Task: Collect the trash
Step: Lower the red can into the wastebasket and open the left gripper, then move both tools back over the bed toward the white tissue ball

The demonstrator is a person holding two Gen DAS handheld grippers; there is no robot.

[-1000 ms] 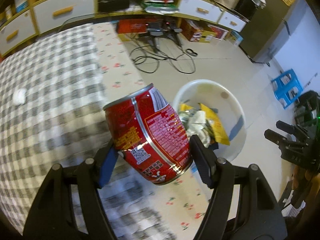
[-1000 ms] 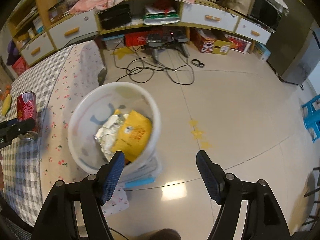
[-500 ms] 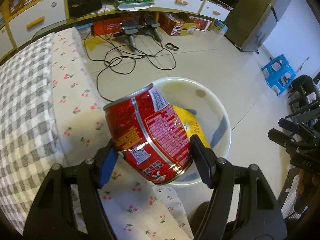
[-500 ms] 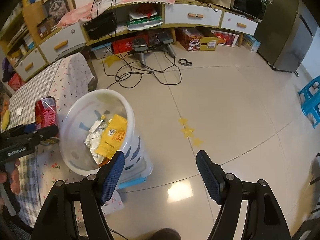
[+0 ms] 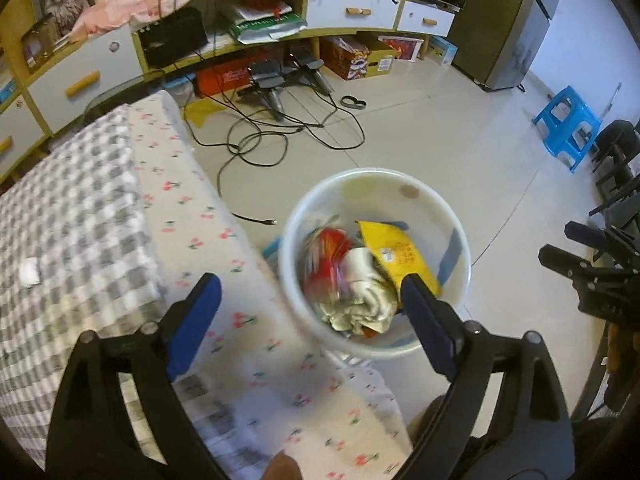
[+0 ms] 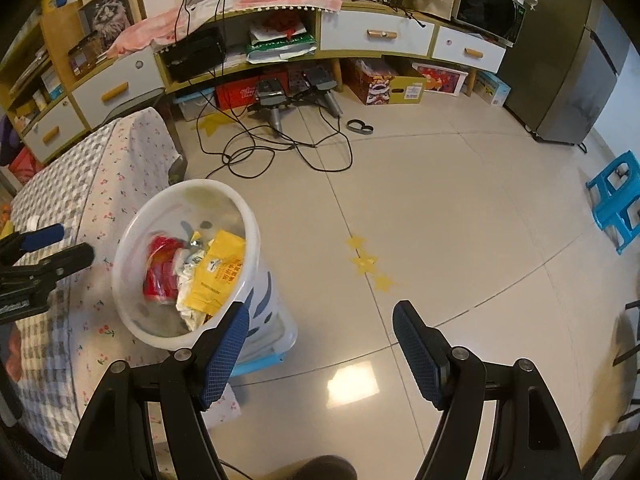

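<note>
A white trash bin (image 5: 372,174) stands on the floor beside the cloth-covered table (image 5: 80,208). My left gripper (image 5: 310,284) hangs above the bin's near rim; its jaws are opening and nothing is between them. A red can (image 5: 328,256), blurred, lies inside the bin beside a yellow packet (image 5: 400,252) and crumpled wrappers (image 5: 360,292). In the right wrist view the can (image 6: 162,268) shows red inside the bin (image 6: 192,186), with the left gripper (image 6: 60,244) just left of it. My right gripper (image 6: 322,312) stands open and empty over bare floor, right of the bin.
A small white scrap (image 5: 30,272) lies on the checked cloth. Black cables (image 5: 280,136) trail across the tiled floor before a low cabinet (image 5: 352,12). A blue stool (image 5: 568,136) and a grey fridge (image 6: 576,92) stand to the right.
My left gripper carried the red can over the bin, then its jaws spread and the can dropped in among the trash. The right gripper stayed open.
</note>
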